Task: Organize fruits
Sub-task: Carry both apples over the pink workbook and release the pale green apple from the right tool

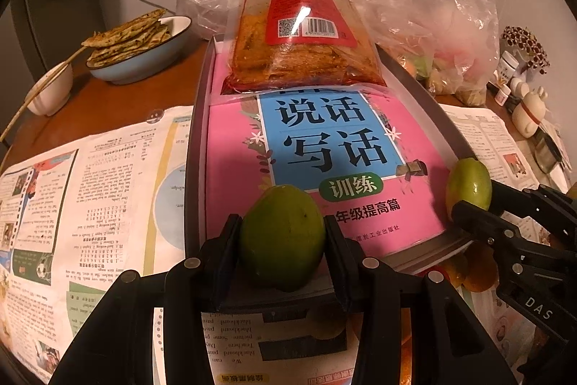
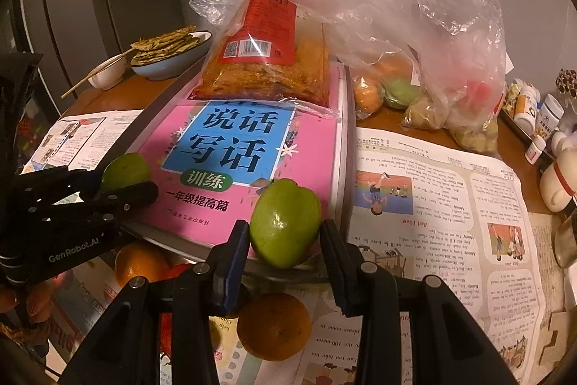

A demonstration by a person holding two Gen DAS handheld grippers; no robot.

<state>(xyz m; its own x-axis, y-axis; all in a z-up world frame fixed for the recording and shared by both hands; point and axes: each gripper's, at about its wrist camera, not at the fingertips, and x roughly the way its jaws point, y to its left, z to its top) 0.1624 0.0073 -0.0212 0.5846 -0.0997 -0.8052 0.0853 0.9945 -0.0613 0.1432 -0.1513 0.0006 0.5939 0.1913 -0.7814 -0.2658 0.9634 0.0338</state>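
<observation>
While each gripper clamps a green fruit, the two tools hang side by side over the near edge of a pink book (image 1: 324, 168) lying in a grey tray (image 1: 194, 168). The left gripper (image 1: 283, 237) has its jaws partly closed on the left fruit (image 1: 283, 237), pads pressed to both flanks, the fruit sitting just above the tray's near rim. The right gripper (image 2: 285, 228) grips the right fruit (image 2: 285, 222) the same way, its jaws part-closed against the fruit's sides, over the book's lower right corner. Seen from the left wrist, the right gripper comes in from the right with its fruit at the book's edge; from the right wrist, the left gripper shows at the left with its fruit near the book's lower left corner. An orange (image 2: 274, 325) lies on newspaper (image 2: 450, 204) just below the right gripper's fingers, and a second orange (image 2: 140, 262) sits below and left, beneath the left gripper. Beyond both grippers a red-labelled snack pack (image 1: 303, 35) rests on the book's far end. Ahead and right of the right gripper a clear plastic bag (image 2: 414, 24) holds more fruit on the table. Far ahead to the left, a blue bowl (image 1: 144, 64) carries stacked flatbreads.
</observation>
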